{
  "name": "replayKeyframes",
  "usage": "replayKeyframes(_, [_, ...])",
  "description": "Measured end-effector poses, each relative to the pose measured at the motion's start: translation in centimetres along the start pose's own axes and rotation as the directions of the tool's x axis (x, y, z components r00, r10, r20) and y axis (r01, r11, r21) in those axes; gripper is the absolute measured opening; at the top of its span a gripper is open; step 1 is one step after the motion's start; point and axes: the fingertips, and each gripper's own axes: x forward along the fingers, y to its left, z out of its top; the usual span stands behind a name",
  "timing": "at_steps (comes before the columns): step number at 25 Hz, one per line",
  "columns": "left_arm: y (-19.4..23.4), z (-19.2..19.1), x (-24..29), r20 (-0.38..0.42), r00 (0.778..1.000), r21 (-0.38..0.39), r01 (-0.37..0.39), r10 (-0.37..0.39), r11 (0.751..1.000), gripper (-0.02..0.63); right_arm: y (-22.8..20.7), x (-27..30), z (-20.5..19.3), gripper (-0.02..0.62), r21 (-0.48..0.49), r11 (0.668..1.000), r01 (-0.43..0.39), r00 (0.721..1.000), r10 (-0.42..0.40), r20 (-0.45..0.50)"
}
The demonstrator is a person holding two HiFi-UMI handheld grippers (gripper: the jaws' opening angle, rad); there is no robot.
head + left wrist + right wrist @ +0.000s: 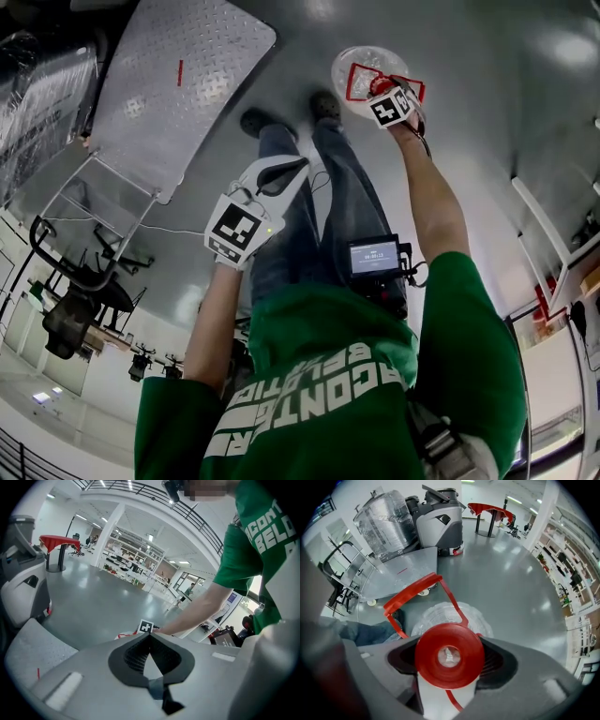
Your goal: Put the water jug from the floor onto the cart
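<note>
Head view: the water jug (349,58), clear with a red carrying handle, stands on the grey floor (487,84) at the upper centre-right of the frame, just past the person's shoes. The right gripper (384,89) is directly over its top, pointing down. The left gripper (298,164) is held at mid-frame, above the person's jeans and apart from the jug. The cart (178,84) has a bare diamond-plate deck and occupies the upper left, well apart from the jug. Left gripper view: the left gripper (150,635) has its jaws brought together at the tips with nothing between them. The cart's deck (28,653) shows at lower left, and a red table (58,541) stands far off at upper left. Right gripper view: the right gripper (449,662) has its jaws standing wide, one on each side of the jug's red cap (449,656). The pads sit close at the cap's rim, though whether they press on it is not clear from this angle. The jug's clear shoulder (440,616) and raised red handle (417,592) lie beyond. The cart (408,573) is at upper left, a floor-cleaning machine (440,522) behind it.
</note>
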Motion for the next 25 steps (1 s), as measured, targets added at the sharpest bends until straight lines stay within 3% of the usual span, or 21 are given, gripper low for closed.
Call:
replayKeyframes(6, [-1.0,1.7,-0.9,0.024,0.999,0.012,-0.032,0.032,0.999,0.011,-0.3,-3.6,0.2,0.304,-0.023,1.000,-0.002,1.000,0.002,0.021])
replayKeyframes(16, [-5.3,5.6,-3.5,0.083,0.994,0.068,-0.070,0.064,0.995,0.011,-1.7,-14.5,1.6,0.304,-0.047,0.999,0.019,0.993,-0.014,0.119])
replayKeyframes(25, [-6.5,7.6,-9.8,0.200,0.955,0.027,-0.228,0.218,0.973,0.011,-1.4,-26.1,6.3,0.305,-0.097,0.993,0.064,0.968,-0.038,0.250])
